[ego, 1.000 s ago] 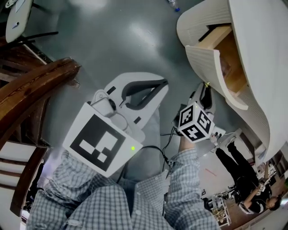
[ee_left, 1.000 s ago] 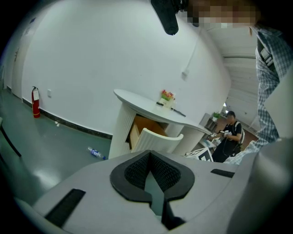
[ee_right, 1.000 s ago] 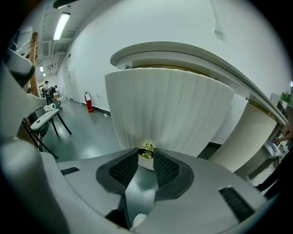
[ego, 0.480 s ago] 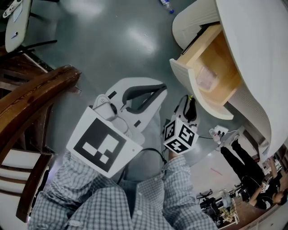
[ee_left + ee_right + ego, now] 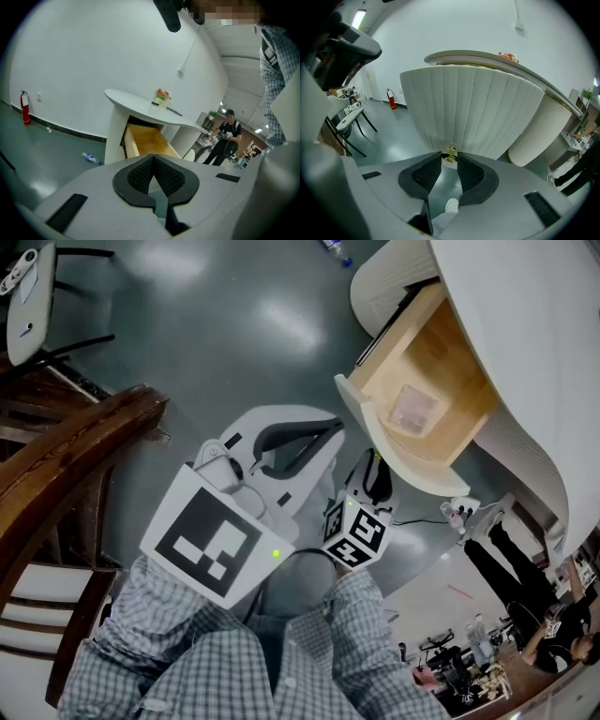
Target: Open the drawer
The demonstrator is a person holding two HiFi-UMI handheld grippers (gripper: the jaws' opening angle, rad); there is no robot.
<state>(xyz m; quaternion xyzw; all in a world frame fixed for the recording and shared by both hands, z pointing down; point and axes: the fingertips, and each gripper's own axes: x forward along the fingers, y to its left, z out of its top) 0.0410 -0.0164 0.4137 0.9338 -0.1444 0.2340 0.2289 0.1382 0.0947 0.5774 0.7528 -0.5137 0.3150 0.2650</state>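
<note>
The drawer (image 5: 427,381) of the white ribbed desk stands pulled out, its wooden inside showing with a clear packet (image 5: 412,410) lying in it. My right gripper (image 5: 373,468) is at the curved white drawer front (image 5: 370,432). In the right gripper view its pads sit on either side of the small brass knob (image 5: 450,155) on that ribbed front (image 5: 473,108), shut on it. My left gripper (image 5: 336,421) hangs left of the drawer, away from it, jaws shut with nothing between them. The left gripper view shows the drawer (image 5: 145,140) from the side.
The white desk top (image 5: 534,324) overhangs the drawer. A dark wooden chair (image 5: 66,446) stands at the left, a white chair (image 5: 28,287) at top left. A water bottle (image 5: 335,251) lies on the grey floor. A person (image 5: 520,610) stands at lower right.
The drawer has slid further out of the desk, drawn by my right gripper moving back and left. More of the wooden inside and the packet now show. The left gripper stayed put.
</note>
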